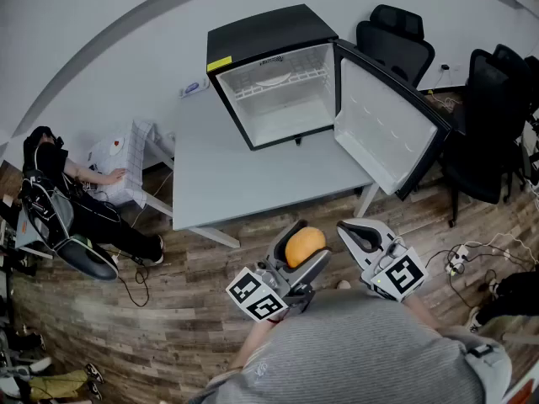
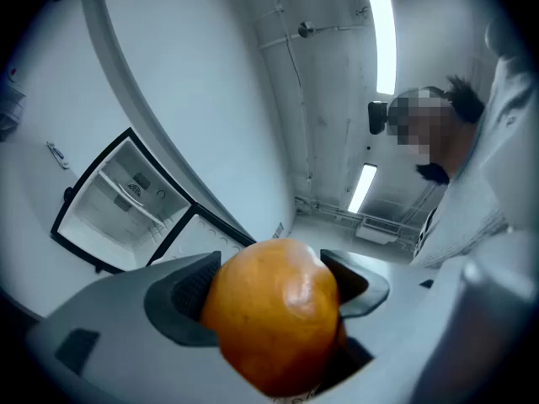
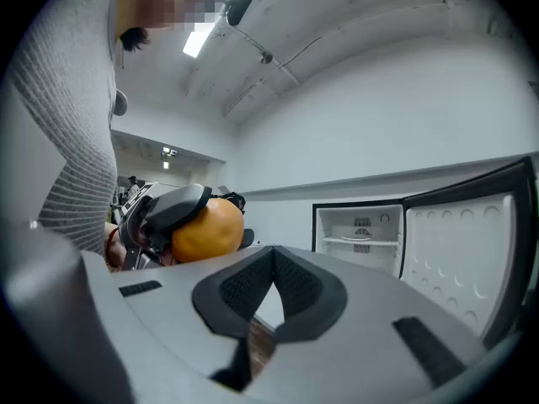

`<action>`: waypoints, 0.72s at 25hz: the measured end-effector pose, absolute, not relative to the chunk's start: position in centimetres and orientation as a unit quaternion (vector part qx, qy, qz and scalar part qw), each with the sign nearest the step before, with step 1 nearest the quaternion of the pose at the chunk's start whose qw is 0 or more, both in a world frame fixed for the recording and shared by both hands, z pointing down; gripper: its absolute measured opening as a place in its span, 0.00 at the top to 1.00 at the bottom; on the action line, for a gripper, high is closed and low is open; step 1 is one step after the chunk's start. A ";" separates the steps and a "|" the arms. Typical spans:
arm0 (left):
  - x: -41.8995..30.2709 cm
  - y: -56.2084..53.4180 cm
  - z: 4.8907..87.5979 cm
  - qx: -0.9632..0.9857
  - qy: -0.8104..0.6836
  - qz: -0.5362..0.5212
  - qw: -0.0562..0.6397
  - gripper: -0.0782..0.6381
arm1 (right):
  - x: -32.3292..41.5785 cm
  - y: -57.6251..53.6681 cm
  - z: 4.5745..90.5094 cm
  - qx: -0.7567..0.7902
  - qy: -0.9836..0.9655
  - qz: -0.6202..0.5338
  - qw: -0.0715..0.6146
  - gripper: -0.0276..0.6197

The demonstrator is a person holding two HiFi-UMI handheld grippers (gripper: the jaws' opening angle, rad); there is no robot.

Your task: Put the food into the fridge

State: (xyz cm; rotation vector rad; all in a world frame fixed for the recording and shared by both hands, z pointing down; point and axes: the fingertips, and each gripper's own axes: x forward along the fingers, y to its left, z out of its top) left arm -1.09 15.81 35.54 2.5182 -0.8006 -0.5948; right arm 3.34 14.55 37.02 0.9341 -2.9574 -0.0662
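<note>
The left claw [image 1: 306,244] is clasping a round, glossy orange fruit [image 2: 274,310]. Beside it, the right claw [image 3: 271,297] is riding clenched and empty. Beyond, a small black white-lined fridge [image 1: 261,39] is standing open on the pale grey tabletop [image 1: 240,183]. The fruit is probably being carried over now. The next move calls for reaching it onto a shelf.

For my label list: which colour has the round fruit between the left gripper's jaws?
The round glossy fruit is orange, clearest in the left gripper view.
</note>
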 end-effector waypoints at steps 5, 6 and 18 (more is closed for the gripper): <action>-1.3 15.0 35.7 0.906 -0.287 -0.217 0.221 0.36 | 3.0 13.8 36.9 0.301 -0.953 -0.023 0.020 0.94; -1.4 14.8 35.7 0.906 -0.287 -0.218 0.221 0.36 | 3.0 13.7 36.9 0.301 -0.953 -0.023 0.020 0.94; -1.2 13.6 36.0 0.907 -0.281 -0.213 0.228 0.36 | 2.0 13.0 37.5 0.277 -0.960 -0.024 0.027 0.94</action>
